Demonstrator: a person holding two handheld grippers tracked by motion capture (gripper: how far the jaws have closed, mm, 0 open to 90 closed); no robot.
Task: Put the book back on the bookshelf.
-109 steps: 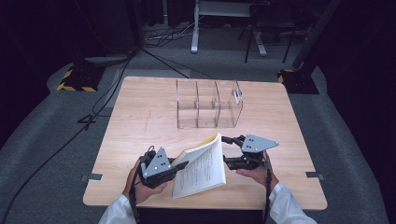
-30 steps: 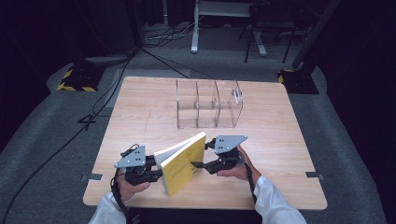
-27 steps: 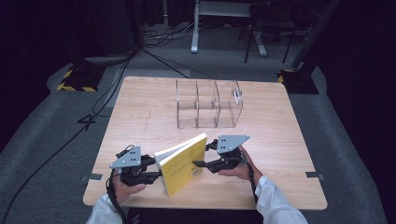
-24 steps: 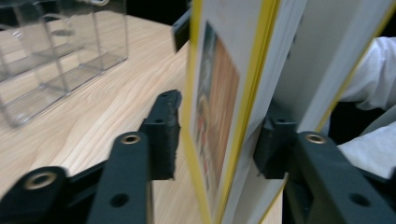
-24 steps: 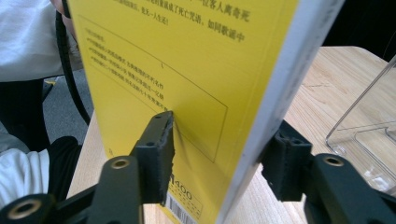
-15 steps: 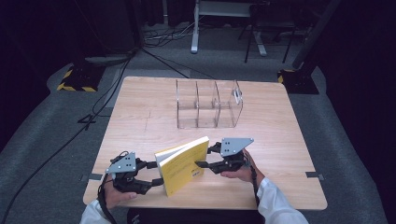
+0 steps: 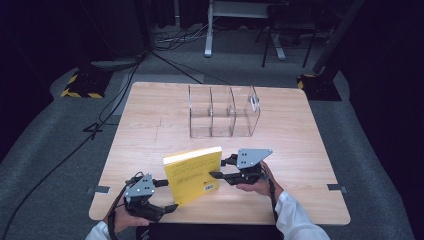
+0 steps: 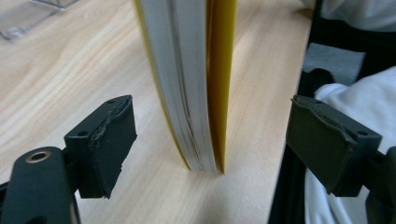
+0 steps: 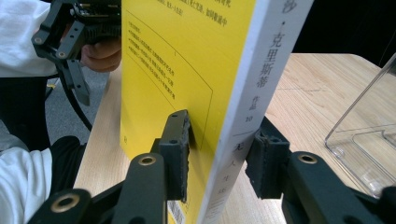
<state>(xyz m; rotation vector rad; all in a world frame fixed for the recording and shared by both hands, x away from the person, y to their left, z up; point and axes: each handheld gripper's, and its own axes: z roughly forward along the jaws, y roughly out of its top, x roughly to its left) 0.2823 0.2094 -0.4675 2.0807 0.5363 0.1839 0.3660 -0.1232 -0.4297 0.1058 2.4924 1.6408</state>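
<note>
While the right gripper [image 7: 216, 175] is clenching the yellow book [image 7: 194, 175] upright by its spine, the left gripper [image 7: 169, 195] is standing released, jaws just opened off the page edge. Handover to one hand looks done; the clear organizer [image 7: 223, 112] is waiting beyond.

Both grippers are matte black, each topped by a grey three-cornered plate studded with small dark screws. The left gripper [image 7: 150, 197] trails a black cable; so does the right gripper [image 7: 227, 175]. Up close, brass-ringed rivets sit in the black arms, and the rubber pads [image 8: 109, 140] look worn and frayed. White sleeves [image 7: 295, 220] cover both forearms.
</note>
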